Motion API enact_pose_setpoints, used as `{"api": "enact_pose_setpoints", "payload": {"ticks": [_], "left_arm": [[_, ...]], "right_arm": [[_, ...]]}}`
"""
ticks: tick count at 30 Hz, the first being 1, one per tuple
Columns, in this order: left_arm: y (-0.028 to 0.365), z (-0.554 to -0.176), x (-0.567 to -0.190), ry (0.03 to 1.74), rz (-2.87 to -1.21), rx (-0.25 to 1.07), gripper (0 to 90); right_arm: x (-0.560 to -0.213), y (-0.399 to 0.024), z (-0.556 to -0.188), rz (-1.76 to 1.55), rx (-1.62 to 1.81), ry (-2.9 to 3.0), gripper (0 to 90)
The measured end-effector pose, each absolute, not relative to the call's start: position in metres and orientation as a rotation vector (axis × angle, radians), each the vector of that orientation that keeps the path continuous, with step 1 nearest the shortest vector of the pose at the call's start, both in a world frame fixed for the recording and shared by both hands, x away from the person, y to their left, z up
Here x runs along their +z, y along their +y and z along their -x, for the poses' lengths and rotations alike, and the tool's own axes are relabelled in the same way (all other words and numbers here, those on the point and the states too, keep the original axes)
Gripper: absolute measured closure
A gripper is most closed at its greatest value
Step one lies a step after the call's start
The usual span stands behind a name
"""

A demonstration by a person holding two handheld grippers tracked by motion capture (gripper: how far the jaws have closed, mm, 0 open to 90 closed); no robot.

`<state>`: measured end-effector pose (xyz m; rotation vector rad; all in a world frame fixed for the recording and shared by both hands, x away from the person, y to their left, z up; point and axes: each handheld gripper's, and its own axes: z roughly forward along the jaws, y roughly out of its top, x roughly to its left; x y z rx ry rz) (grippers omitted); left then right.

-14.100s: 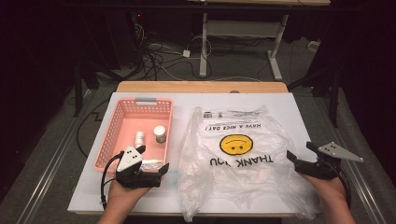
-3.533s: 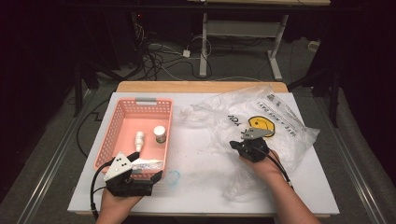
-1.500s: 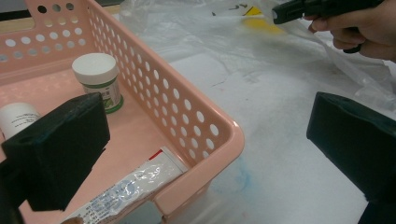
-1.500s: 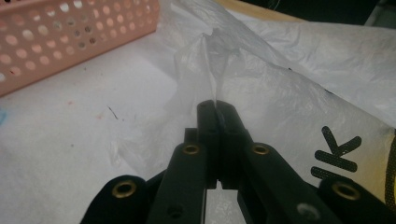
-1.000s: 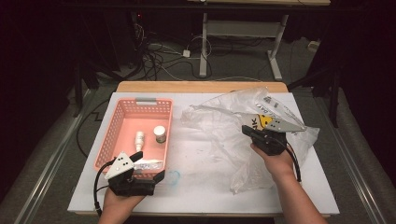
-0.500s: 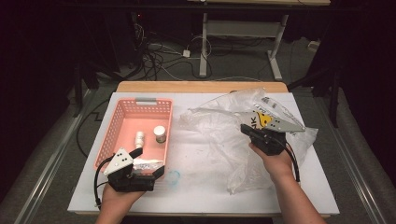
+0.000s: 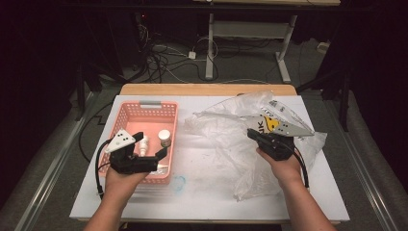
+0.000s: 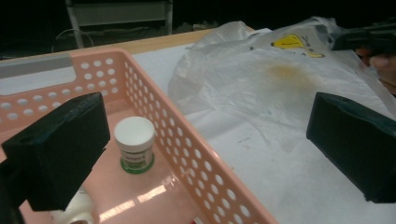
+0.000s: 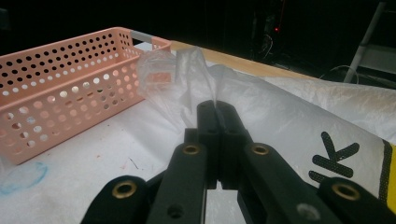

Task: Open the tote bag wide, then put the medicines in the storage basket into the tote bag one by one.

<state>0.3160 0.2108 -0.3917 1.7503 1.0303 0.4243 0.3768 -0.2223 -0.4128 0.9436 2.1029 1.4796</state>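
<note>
Compared with the earlier high view, the left tool (image 7: pixel 153 155) has lifted from the surface's near edge toward 12 o'clock and now hangs over the near end of the pink basket (image 7: pixel 126 126), jaws spread wide and empty, one pad (image 8: pixel 58 149) inside the basket wall. The right tool (image 9: pixel 217 114) has kept its place, jaws fully closed on a pinched fold of the clear plastic bag (image 7: pixel 226 132), which lies crumpled on the white surface (image 7: pixel 202 192) at 3 o'clock of the basket. Judged from this, a pick from the basket is about to begin while the bag is held. Inside the basket stand a white-lidded jar (image 8: pixel 135 150) and a small white bottle (image 7: pixel 144 143).
</note>
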Motion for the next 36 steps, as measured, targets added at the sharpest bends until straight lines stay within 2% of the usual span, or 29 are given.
{"api": "enact_pose_setpoints", "payload": {"ticks": [8, 15, 17, 20, 27, 28, 29, 36], "left_arm": [[0.234, -0.346, -0.393, 1.137, -1.779, 0.422, 0.5], [0.248, -0.351, -0.399, 1.236, -1.846, 0.373, 1.4], [0.252, -0.351, -0.4, 1.258, -1.869, 0.347, 4.1], [0.255, -0.349, -0.401, 1.272, -1.906, 0.32, 13.8], [0.257, -0.349, -0.406, 1.319, -2.001, 0.229, 22.1], [0.257, -0.35, -0.407, 1.324, -2.018, 0.212, 27.9], [0.257, -0.35, -0.408, 1.331, -2.039, 0.199, 27.9], [0.253, -0.35, -0.415, 1.361, -2.158, 0.111, 53.6]], "right_arm": [[-0.414, -0.221, -0.378, -0.93, 1.476, 2.114, 90.0], [-0.414, -0.22, -0.377, -0.917, 1.473, 2.117, 90.0], [-0.414, -0.22, -0.377, -0.92, 1.473, 2.117, 90.0], [-0.414, -0.219, -0.377, -0.917, 1.473, 2.121, 90.0], [-0.415, -0.22, -0.377, -0.924, 1.475, 2.124, 90.0], [-0.415, -0.219, -0.377, -0.936, 1.475, 2.119, 90.0], [-0.415, -0.219, -0.377, -0.936, 1.475, 2.119, 90.0], [-0.415, -0.221, -0.377, -0.932, 1.463, 2.124, 90.0]]}}
